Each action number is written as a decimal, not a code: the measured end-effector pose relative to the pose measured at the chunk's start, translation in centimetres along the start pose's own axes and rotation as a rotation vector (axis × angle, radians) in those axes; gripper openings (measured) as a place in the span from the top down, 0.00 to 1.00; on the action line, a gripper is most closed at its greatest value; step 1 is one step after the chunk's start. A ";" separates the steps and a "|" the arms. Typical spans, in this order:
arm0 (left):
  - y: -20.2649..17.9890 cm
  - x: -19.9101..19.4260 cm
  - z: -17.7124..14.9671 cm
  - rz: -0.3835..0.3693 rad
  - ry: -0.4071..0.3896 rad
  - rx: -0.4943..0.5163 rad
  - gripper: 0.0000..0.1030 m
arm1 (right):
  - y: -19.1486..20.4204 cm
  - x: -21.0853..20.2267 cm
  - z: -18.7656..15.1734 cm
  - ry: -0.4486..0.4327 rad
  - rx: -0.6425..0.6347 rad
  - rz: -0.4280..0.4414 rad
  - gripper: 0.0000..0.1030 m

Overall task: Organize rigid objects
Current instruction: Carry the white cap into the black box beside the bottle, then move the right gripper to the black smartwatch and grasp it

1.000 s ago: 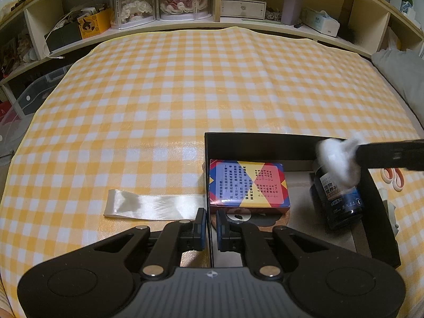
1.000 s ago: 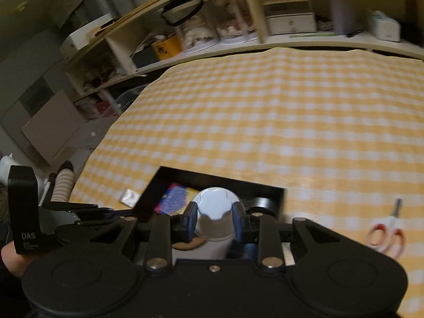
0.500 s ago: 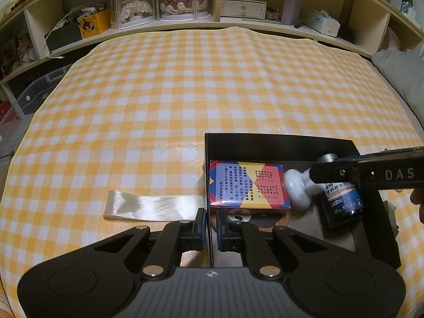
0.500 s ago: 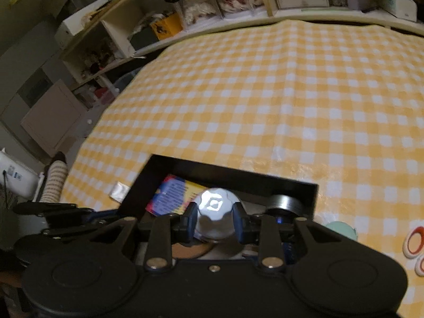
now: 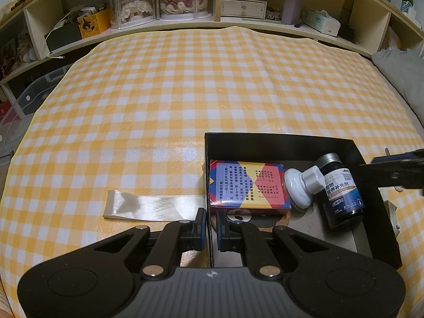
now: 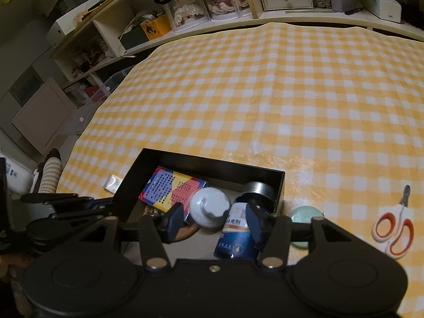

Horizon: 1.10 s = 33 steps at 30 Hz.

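Observation:
A black box point(image 5: 278, 143) stands on the checked cloth. In it lie a colourful card box point(image 5: 247, 184), a dark blue bottle point(image 5: 341, 190) and a white knob-shaped object point(image 5: 299, 188) that leans between them. My left gripper point(image 5: 210, 228) is shut on the box's left wall. My right gripper point(image 6: 214, 224) is open just above the white object point(image 6: 209, 206) and the bottle point(image 6: 237, 233), and touches neither. The box point(image 6: 212, 163) and card box point(image 6: 172, 190) show in the right wrist view.
A white ribbon strip point(image 5: 153, 205) lies left of the box. Orange-handled scissors point(image 6: 394, 228) and a pale green round disc point(image 6: 304, 216) lie on the cloth right of the box. Shelves with clutter point(image 5: 185, 2) line the far edge.
My right gripper carried the white object down into the box, then opened and let it go. It now rests against the bottle. The left gripper has not moved.

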<state>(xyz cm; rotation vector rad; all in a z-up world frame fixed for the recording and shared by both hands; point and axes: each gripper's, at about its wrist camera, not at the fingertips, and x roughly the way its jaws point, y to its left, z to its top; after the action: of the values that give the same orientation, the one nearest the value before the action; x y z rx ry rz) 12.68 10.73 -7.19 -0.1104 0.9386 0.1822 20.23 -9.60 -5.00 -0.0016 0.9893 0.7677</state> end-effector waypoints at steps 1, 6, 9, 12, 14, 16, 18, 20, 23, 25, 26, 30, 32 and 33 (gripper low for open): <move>0.0 0.0 0.0 0.000 0.000 0.000 0.92 | 0.0 -0.3 0.0 0.000 -0.001 0.003 0.38; -0.1 0.1 0.1 0.004 0.000 0.001 0.92 | 0.2 -2.3 0.1 -0.040 0.015 0.016 0.03; -0.1 0.2 0.1 0.004 -0.001 -0.001 0.92 | 0.0 -3.6 0.1 -0.083 0.016 0.022 0.00; 0.0 0.3 0.2 0.004 -0.001 -0.001 0.92 | -0.4 -4.6 0.3 -0.105 0.031 0.010 0.00; 0.2 0.4 0.2 0.002 -0.001 -0.004 0.92 | -0.8 -5.3 0.3 -0.111 0.040 -0.019 0.00; 0.3 0.3 0.0 0.000 -0.001 -0.006 0.92 | -1.3 -5.9 0.2 -0.113 0.046 -0.071 0.00; 0.5 0.2 0.0 -0.004 -0.001 -0.010 0.92 | -1.8 -6.4 -0.1 -0.108 0.063 -0.126 0.00; 0.7 0.2 0.0 -0.004 -0.002 -0.012 0.95 | -2.6 -6.9 -0.6 -0.099 0.095 -0.178 0.00; 0.8 0.1 0.0 -0.006 -0.004 -0.023 0.96 | -3.9 -7.4 -1.7 -0.082 0.146 -0.238 0.00; 0.9 0.1 -0.1 -0.007 -0.005 -0.023 0.96 | -4.7 -7.6 -2.6 -0.067 0.177 -0.268 0.00; 1.0 0.1 -0.1 -0.006 -0.005 -0.023 0.96 | -5.2 -7.6 -3.1 -0.052 0.194 -0.281 0.00; 1.0 0.1 -0.1 -0.008 -0.003 -0.024 0.96 | -6.6 -7.1 -5.4 0.040 0.284 -0.280 0.00; 0.8 0.1 -0.2 -0.006 0.000 -0.022 0.96 | -6.9 -6.6 -6.3 0.089 0.329 -0.302 0.01; 0.6 0.0 -0.2 -0.003 0.004 -0.018 0.96 | -6.9 -6.3 -6.6 0.098 0.340 -0.305 0.01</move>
<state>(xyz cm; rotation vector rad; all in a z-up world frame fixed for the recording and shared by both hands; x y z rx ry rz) 12.39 11.29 -7.31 -0.1285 0.9406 0.1876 17.33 -20.56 -6.29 0.1029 1.1718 0.3174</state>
